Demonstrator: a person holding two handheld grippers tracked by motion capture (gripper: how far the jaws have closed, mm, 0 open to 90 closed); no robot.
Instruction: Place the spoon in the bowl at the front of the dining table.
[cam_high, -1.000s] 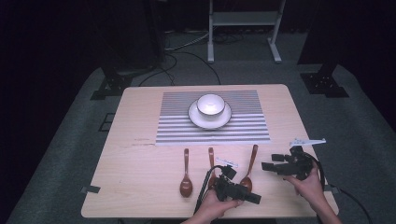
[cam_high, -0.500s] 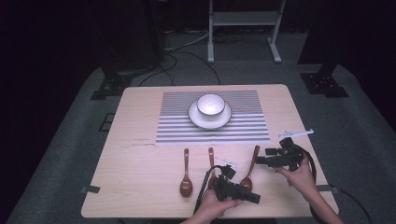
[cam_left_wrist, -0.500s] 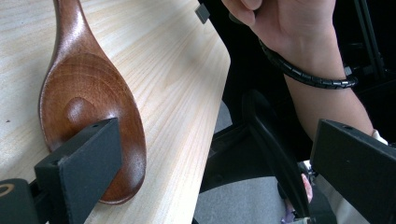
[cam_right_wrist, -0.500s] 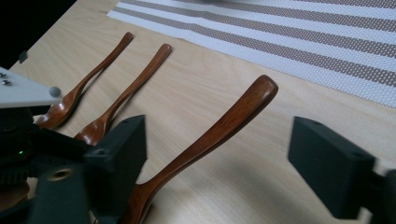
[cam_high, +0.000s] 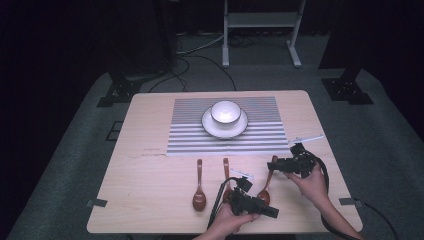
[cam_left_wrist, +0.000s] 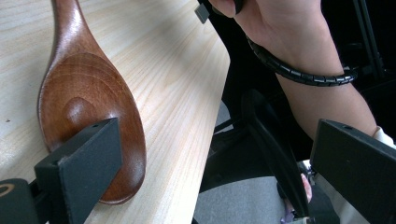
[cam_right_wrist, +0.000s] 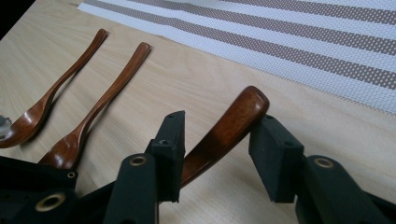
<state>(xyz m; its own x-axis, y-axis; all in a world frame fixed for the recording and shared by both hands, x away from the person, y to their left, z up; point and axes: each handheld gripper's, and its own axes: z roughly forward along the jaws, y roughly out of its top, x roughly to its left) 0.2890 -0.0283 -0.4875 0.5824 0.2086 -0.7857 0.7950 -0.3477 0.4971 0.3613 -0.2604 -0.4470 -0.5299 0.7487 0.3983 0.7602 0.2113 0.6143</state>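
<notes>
- High view: the right gripper (cam_high: 278, 164) sits at the handle of the right-hand spoon (cam_high: 266, 182), 5 o'clock of the bowl (cam_high: 225, 112); no spoon is lifted yet.
- Left gripper view: the left gripper (cam_left_wrist: 219, 154) gapes wide, holding nothing, one jaw beside the spoon's bowl (cam_left_wrist: 86, 112).
- Right gripper view: jaws just closing, handle (cam_right_wrist: 224, 133) between them, pads apparently not pressing yet.

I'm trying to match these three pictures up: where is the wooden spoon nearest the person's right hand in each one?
High view: the rightmost spoon lies lower centre-right, handle up toward the right gripper.
Left gripper view: its bowl lies at left, behind the left jaw, near the table edge.
Right gripper view: its handle rises between the two jaws, at centre.
Shared landmark: the pale wooden table.
</notes>
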